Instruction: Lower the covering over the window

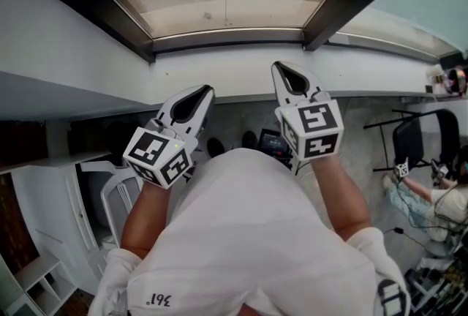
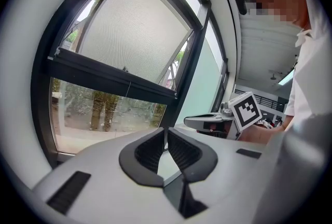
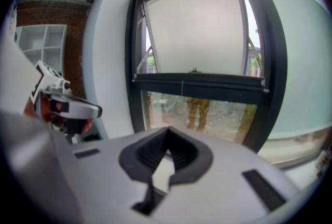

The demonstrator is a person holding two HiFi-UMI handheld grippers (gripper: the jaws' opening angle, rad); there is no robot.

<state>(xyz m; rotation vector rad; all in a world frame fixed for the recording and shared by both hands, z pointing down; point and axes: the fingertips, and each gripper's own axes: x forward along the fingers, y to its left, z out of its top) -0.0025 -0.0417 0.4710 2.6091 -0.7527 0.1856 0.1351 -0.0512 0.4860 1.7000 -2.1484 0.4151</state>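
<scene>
Two claws show in the head view: left claw point(image 1: 196, 101) and right claw point(image 1: 287, 75) are held side by side on forward-stretched forearms, well short of the window point(image 1: 333, 11).

Left gripper view: the jaws are pressed together on nothing. The blind point(image 2: 136, 31) covers only the upper glass. The thin pull cord point(image 2: 127, 91) could easily slip from a hasty pinch.

Right gripper view: the jaws are likewise closed and empty, aimed slightly downward.

From head we look steeply down over left claw point(image 1: 205, 91), right claw point(image 1: 281, 69); claw cameras face window point(image 3: 207, 114) close — all share it.
</scene>
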